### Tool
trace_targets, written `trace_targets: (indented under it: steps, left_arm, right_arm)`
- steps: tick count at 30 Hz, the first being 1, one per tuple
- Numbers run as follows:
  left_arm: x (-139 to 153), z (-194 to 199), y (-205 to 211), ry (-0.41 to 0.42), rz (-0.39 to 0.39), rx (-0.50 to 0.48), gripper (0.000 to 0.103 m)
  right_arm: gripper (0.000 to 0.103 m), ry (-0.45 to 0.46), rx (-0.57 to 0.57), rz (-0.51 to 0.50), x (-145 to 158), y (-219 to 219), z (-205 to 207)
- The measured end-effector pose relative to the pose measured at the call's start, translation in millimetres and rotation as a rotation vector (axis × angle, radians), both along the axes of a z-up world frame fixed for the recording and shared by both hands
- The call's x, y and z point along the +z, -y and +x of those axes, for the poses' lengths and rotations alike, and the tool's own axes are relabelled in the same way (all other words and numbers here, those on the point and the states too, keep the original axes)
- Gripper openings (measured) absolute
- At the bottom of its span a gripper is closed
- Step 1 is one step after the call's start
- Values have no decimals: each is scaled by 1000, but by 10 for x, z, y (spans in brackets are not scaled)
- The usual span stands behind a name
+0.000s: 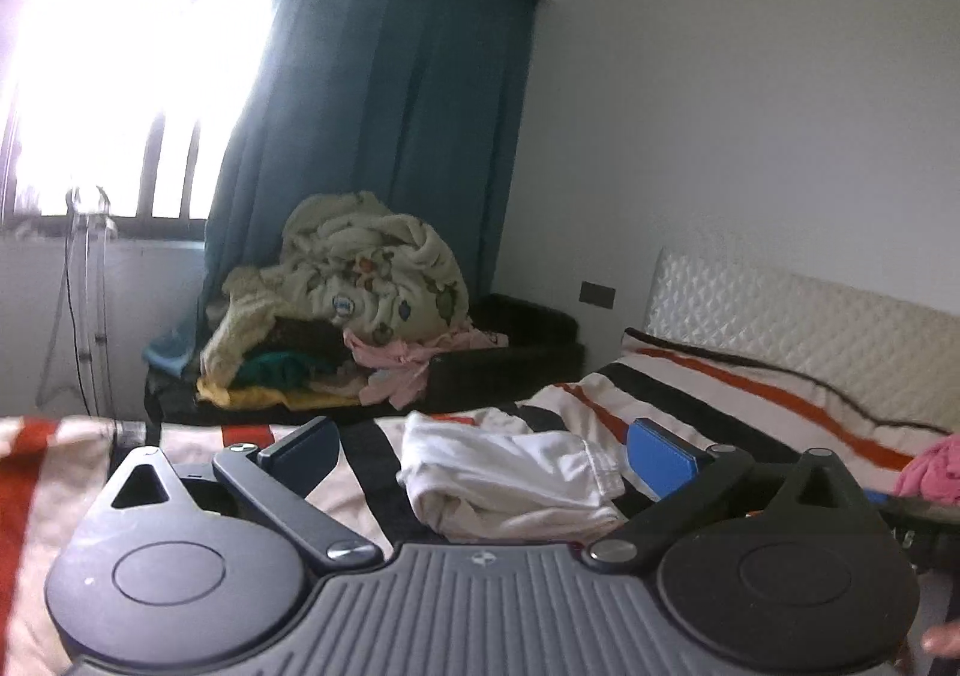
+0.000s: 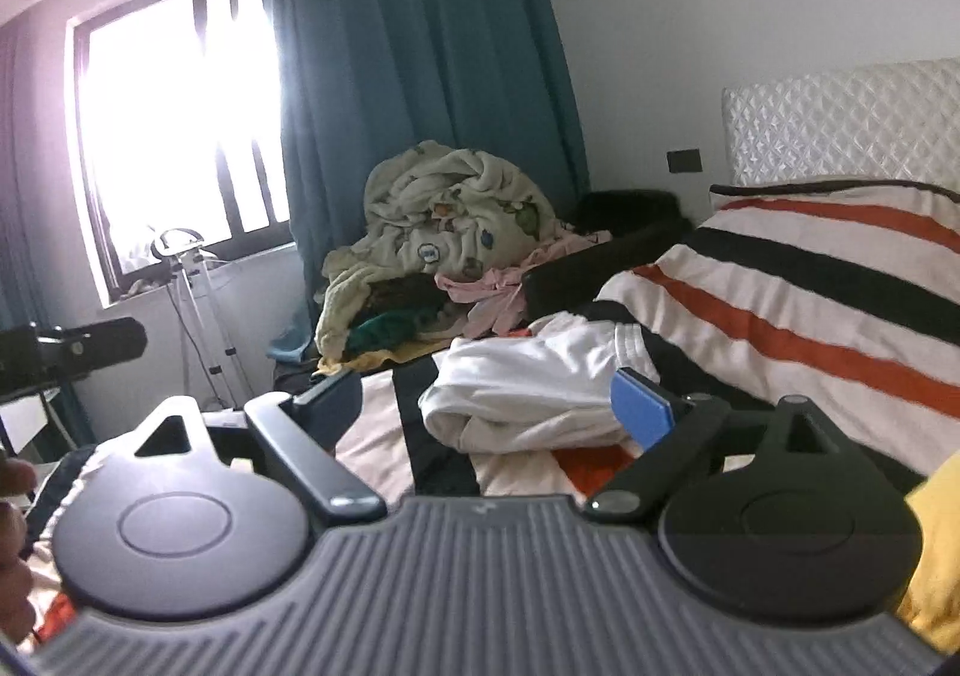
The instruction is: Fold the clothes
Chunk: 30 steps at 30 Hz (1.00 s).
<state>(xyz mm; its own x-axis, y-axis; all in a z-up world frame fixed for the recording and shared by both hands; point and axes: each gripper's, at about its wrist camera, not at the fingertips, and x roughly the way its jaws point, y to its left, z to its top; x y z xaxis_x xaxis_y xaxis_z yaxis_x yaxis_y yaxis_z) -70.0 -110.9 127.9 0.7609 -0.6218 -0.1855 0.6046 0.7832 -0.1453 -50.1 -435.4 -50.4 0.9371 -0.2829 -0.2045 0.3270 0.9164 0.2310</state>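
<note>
A crumpled white garment [image 1: 510, 475] lies on the striped bedspread [image 1: 750, 394], straight ahead of my left gripper [image 1: 486, 451], which is open and empty with the garment between and beyond its fingers. The same white garment shows in the right wrist view [image 2: 534, 388]. My right gripper [image 2: 489, 400] is open and empty, its fingers on either side of the garment's near edge. A pink garment [image 1: 930, 466] lies at the right on the bed. A yellow cloth [image 2: 936, 544] is at the right edge of the right wrist view.
A heap of blankets and clothes [image 1: 348, 304] sits on a dark bench [image 1: 528, 352] under the teal curtain [image 1: 384, 106]. A white quilted headboard [image 1: 810, 316] stands at the right. A tripod stand [image 2: 192, 304] is by the window. The left gripper's finger [image 2: 90, 343] shows at left.
</note>
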Motion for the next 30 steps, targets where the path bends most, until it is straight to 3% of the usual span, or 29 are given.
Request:
trace_targets:
  steps: [9, 16, 30]
  left_arm:
    - [-436, -113, -275, 30, 46, 67, 103]
    - [-614, -108, -151, 50, 110, 53, 103]
    - [-722, 155, -312, 3, 104, 112, 103]
  right_arm:
    - [91, -16, -54, -105, -601, -194, -36]
    - [91, -35, -98, -75, -706, -128, 77]
    - [91, -90, -103, -143, -764, -231, 201]
